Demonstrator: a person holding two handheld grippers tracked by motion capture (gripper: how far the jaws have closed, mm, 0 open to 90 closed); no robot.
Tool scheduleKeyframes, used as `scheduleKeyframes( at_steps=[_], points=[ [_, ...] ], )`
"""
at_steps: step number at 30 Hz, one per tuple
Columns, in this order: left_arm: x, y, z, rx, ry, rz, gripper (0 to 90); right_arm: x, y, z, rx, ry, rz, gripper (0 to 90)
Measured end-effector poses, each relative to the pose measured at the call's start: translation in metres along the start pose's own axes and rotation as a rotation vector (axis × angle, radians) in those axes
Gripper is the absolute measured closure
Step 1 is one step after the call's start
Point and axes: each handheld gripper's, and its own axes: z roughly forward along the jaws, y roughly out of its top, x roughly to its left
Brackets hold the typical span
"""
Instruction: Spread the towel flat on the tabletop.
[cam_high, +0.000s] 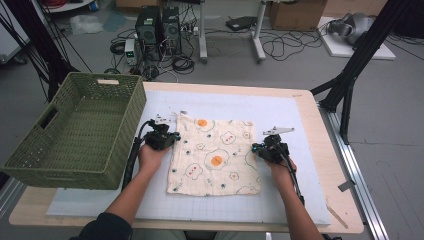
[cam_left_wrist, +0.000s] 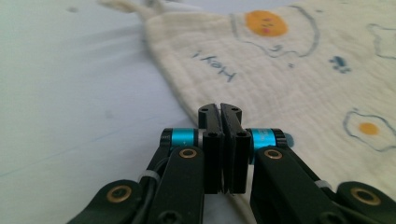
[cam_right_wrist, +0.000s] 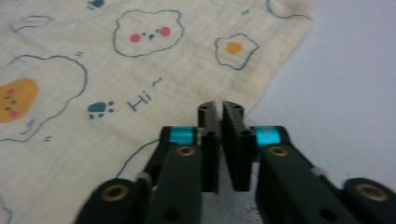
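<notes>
Spread flat mid-tabletop (cam_high: 300, 200), the egg-print cloth (cam_high: 215, 155) is pinched at opposite side edges by the closed left gripper (cam_high: 172, 136) and right gripper (cam_high: 256, 148), so the grasping step looks done, and lifting together likely follows.

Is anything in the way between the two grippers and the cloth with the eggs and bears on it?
Nothing visible is. The left gripper sits at the left edge of the cloth, the right gripper at its right edge. Each one's jaws are shut at that edge; whether they pinch the fabric is hard to tell.
</notes>
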Motion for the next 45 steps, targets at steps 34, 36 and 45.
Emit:
scheduleKeyframes(
  at_steps=[34,36,45],
  points=[
    [0.003,-0.024,-0.076,-0.278,-0.220,-0.022,23.8,-0.004,-0.021,-0.068,-0.232,0.050,-0.082,12.4],
    [0.003,-0.025,-0.078,-0.288,-0.237,-0.030,22.6,-0.004,-0.020,-0.070,-0.238,0.039,-0.082,12.4],
    [0.001,-0.027,-0.077,-0.280,-0.237,-0.008,22.7,-0.008,-0.021,-0.077,-0.278,-0.018,-0.046,11.6]
  ],
)
